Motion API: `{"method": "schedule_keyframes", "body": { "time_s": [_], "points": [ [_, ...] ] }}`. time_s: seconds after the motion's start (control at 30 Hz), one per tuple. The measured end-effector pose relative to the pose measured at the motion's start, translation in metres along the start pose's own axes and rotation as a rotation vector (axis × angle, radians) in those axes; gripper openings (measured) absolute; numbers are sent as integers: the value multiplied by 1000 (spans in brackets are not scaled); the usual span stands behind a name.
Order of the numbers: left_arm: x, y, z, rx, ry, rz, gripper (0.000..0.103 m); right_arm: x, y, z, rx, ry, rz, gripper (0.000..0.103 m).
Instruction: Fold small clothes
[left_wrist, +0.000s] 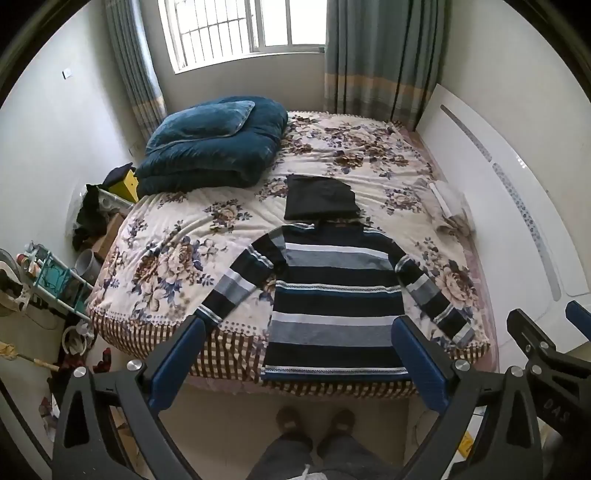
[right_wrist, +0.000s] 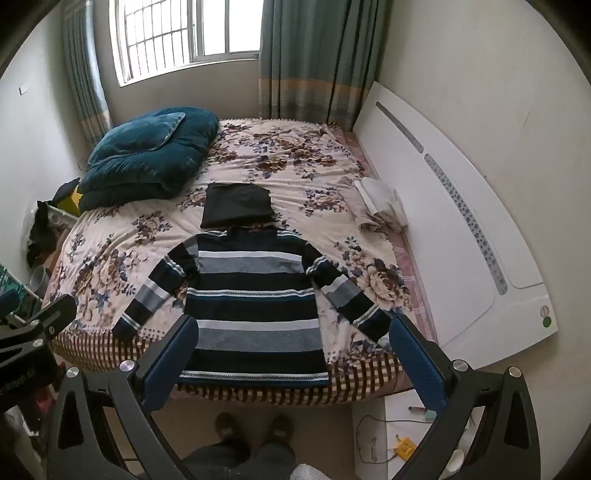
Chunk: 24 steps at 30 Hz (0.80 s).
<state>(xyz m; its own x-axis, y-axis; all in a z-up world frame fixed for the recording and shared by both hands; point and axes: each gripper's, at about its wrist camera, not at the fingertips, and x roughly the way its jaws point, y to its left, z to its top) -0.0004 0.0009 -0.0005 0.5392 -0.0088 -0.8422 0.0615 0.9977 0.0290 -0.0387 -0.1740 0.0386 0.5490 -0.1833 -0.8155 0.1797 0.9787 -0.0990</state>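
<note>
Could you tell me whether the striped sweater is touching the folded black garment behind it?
Touching: in the right wrist view the sweater's collar meets the black garment's near edge with no bedsheet between.

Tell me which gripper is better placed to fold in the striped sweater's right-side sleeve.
Probably the right gripper: open, with the striped knit sweater's right cuff beside its right finger. The left gripper, also open, frames the hem and the other sleeve.

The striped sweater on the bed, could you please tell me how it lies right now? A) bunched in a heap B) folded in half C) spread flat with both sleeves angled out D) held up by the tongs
C: the striped sweater lies flat on the bed, sleeves angled outward, and both tongs are open and empty.
</note>
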Motion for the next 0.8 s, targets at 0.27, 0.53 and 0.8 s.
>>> {"method": "schedule_keyframes", "body": {
  "time_s": [0.27,0.53,0.8],
  "points": [
    [0,0,-1,-2,-3,0,103,1,0,1,1,-3,-3,103],
    [0,0,-2,-5,2,-4,103,1,1,3,0,-2,-3,103],
    [-1,-1,-1,-3,-2,-3,103,-1,2,4,-2,-3,-10,103]
  ]
}}
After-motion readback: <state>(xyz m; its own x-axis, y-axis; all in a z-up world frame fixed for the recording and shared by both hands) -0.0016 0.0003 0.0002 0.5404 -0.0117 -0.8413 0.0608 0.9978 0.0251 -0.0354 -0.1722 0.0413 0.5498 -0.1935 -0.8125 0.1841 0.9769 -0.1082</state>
